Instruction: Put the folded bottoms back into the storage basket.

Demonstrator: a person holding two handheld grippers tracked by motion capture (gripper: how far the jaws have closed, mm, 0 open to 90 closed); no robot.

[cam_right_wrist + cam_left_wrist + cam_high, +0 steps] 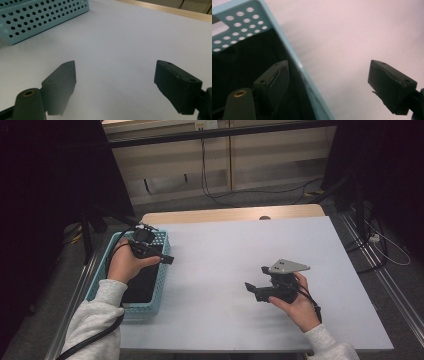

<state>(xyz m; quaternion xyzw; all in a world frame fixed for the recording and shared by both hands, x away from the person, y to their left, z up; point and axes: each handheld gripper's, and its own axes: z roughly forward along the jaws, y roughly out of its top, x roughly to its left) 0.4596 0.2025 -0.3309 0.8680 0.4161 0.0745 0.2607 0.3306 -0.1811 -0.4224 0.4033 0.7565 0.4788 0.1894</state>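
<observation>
A light blue perforated basket (161, 239) stands at the table's left edge; its inside looks dark and I cannot tell what lies in it. My left gripper (162, 255) hovers over the basket's right rim, open. In the left gripper view that rim (294, 60) runs between the spread jaws of the left gripper (329, 75), one jaw over the dark inside, the other over the table. My right gripper (256, 278) is held low over the white table (225, 245) at the right, open, pointing left. In the right gripper view the right gripper (115, 75) has nothing between its jaws, and the basket (37, 17) stands far off.
A wooden strip (230, 214) borders the table's far edge. Beyond it, cables (220, 195) trail on the floor. Dark stands and drapes (50, 180) flank both sides. White tabletop stretches between the two grippers.
</observation>
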